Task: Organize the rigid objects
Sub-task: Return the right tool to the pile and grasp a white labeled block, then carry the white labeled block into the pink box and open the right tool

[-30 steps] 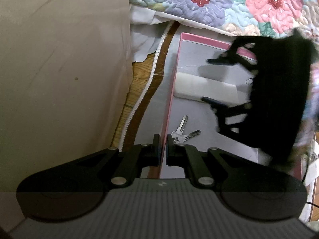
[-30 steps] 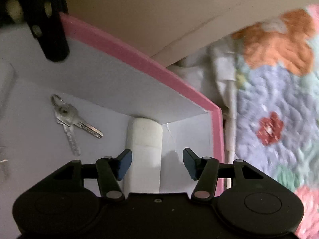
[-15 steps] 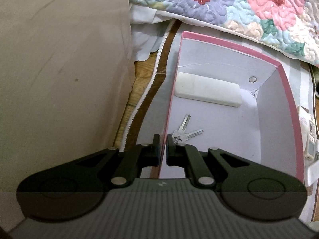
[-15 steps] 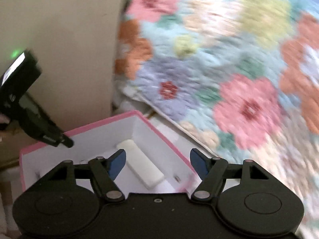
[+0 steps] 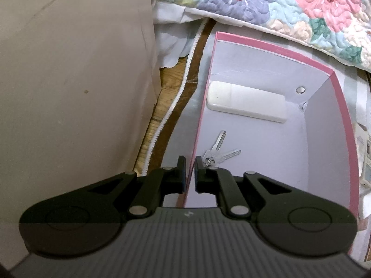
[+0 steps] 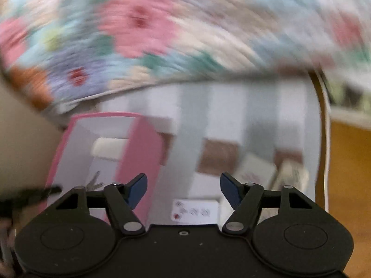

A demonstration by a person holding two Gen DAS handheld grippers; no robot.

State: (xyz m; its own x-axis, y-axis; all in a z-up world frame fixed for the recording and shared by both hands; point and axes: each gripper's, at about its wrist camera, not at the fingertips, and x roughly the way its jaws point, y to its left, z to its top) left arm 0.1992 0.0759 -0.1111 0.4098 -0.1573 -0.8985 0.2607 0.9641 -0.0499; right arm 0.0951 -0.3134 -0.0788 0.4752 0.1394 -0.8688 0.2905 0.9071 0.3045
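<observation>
Left tongs: jaws drawn together on the near left wall of the pink box, one finger outside the wall and one inside; the thin pink edge runs up between the pads, clamped.
Right tongs: jaws apart and closing, nothing between the blue pads; they hang over the striped cloth, just right of the box's pink outer wall, and this view is smeared with blur.
Keys: a small silver bunch on a ring, lying on the box floor near the left wall, right beside the inner finger of the left tongs; the two blades fan away toward the box's far end.
White block: a long rounded white bar lying flat along the far wall of the box, its left end at the far left corner; apart from the keys.
Box: open-topped, pink outside and on the rim, pale lilac inside; it sits on the striped cloth with its far side close to the quilt.
Striped cloth: pale bands with brown patches, white trim along its edge, wooden floor beyond it.
Loose items on the cloth: a white printed card lies between the right tongs' fingers in the picture; two further pale packets to the right, too blurred to identify.
Quilt: floral, pink and purple blooms, hanging over the far side.
Beige panel: plain surface filling the left.
</observation>
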